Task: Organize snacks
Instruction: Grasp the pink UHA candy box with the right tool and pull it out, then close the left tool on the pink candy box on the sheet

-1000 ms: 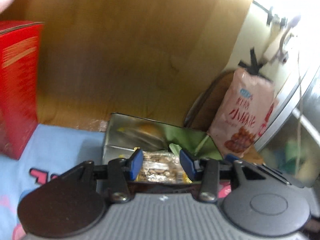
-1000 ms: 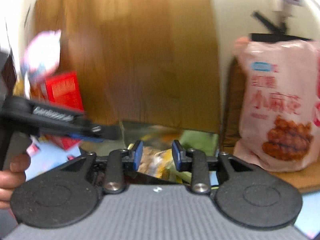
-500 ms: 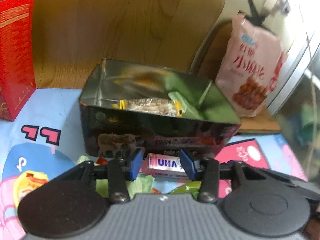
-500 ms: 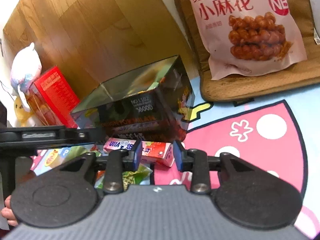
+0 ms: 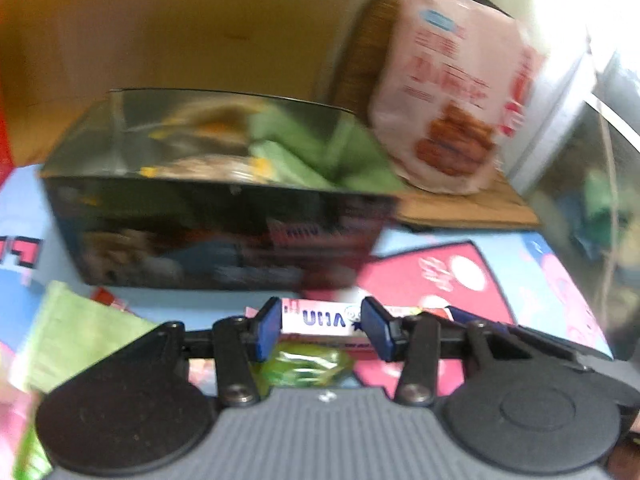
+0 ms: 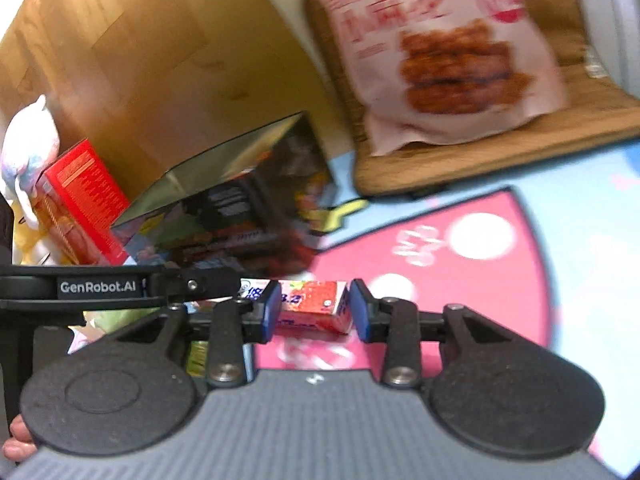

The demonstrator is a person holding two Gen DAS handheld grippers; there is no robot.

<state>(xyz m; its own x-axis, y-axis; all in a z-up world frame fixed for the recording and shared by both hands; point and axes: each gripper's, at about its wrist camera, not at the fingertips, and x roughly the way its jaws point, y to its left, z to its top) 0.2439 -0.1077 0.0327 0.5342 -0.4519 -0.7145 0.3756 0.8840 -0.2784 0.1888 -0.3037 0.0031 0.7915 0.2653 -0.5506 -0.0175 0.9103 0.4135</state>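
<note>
Both claws low over the pink UHA candy box, tin waiting just behind.

The left claw point(image 5: 321, 330) and right claw point(image 6: 313, 312) each stand part open with nothing gripped; the right jaws have just been opening, box framed between them, pads not seen pressing. The candy box point(image 6: 310, 307) lies flat on the printed mat point(image 6: 460, 264), just in front of the open snack tin point(image 5: 216, 224). Judgement: 1 claw suffices. Straddle the box's short width, close squarely, and lift clear of the tin's near wall. A green wrapper point(image 5: 306, 362) beneath the left claw could get pinched.
</note>
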